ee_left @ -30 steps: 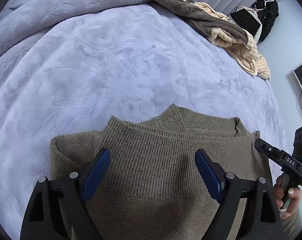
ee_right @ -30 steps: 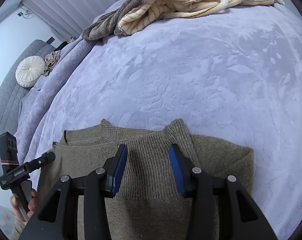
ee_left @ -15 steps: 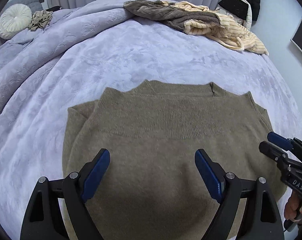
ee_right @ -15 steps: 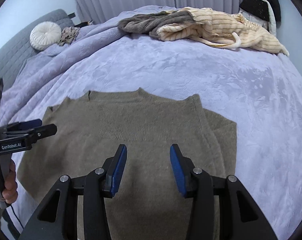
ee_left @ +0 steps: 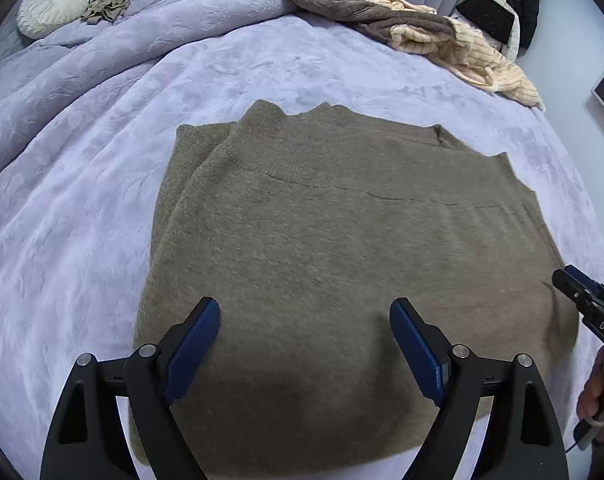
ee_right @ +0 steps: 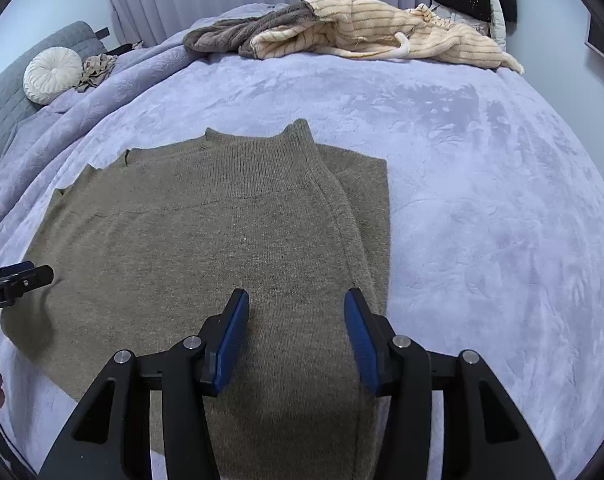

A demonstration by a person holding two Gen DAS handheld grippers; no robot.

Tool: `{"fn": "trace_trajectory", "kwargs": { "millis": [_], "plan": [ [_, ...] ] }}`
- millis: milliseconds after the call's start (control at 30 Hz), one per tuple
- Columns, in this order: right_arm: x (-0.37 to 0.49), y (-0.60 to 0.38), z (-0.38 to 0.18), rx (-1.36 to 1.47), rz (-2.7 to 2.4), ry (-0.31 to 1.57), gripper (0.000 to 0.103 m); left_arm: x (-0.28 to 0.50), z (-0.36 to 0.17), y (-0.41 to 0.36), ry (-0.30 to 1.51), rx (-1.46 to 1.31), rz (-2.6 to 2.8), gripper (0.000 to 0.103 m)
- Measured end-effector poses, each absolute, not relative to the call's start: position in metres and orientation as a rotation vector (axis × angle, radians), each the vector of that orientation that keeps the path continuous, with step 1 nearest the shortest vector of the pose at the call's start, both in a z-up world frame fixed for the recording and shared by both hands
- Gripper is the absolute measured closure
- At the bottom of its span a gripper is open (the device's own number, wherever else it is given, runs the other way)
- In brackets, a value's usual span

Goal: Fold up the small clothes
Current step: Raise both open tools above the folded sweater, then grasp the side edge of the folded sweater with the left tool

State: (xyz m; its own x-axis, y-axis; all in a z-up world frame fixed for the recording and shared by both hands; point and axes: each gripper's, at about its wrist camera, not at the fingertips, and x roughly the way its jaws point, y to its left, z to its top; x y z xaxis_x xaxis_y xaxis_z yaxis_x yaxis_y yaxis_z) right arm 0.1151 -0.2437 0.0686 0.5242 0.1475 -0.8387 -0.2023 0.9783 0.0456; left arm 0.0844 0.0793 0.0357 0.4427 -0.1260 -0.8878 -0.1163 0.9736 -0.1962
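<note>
— Where is the garment?

— An olive-brown knit sweater [ee_left: 341,248] lies flat and folded on a lavender plush blanket [ee_left: 82,208] covering the bed, one sleeve tucked alongside the body.

— And the grippers?

— The left gripper [ee_left: 305,344] hovers above the sweater's near half, blue pads spread wide, holding nothing. The right gripper [ee_right: 297,338] hangs over the folded edge, fingers parted, also empty.

— Anything else?

— A cream striped robe [ee_right: 381,32] and a round white cushion [ee_right: 52,74] sit at the far side.
</note>
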Motion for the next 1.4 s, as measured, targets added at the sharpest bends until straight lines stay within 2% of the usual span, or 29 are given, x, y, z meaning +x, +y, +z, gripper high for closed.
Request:
{"fn": "trace_trajectory", "kwargs": {
  "millis": [167, 267, 433, 667, 733, 867, 1033, 1133, 1400],
  "plan": [
    [0.078, -0.205, 0.079, -0.065, 0.307, 0.954, 0.049, 0.065, 0.044, 0.034, 1.087, -0.199, -0.039, 0.015],
    [0.063, -0.176, 0.068, -0.151, 0.341, 0.956, 0.049, 0.063, 0.025, 0.015, 1.129, -0.105, -0.008, 0.015],
    [0.054, -0.187, 0.03, -0.22, 0.288, 1.053, 0.05, 0.041, 0.005, 0.026, 1.169, -0.102, -0.015, 0.015],
    [0.035, -0.203, 0.031, -0.198, 0.319, 1.049, 0.049, 0.014, 0.011, 0.031, 1.17, -0.105, -0.025, 0.015],
    [0.034, -0.203, 0.039, -0.189, 0.307, 1.059, 0.048, 0.005, 0.028, 0.043, 1.129, -0.161, -0.021, 0.015],
    [0.025, -0.213, 0.065, -0.118, 0.301, 1.008, 0.04, -0.012, 0.053, 0.104, 1.032, -0.405, 0.019, 0.015],
    [0.03, -0.207, 0.078, -0.12, 0.305, 0.986, 0.039, -0.007, 0.016, 0.184, 1.071, -0.737, 0.003, 0.015],
    [0.036, -0.197, 0.077, -0.124, 0.312, 0.998, 0.039, -0.003, -0.01, 0.198, 1.077, -0.869, -0.068, 0.015],
    [0.045, -0.153, 0.073, -0.189, 0.367, 1.017, 0.039, 0.035, -0.019, 0.177, 1.082, -0.861, -0.139, 0.016]
  ]
}}
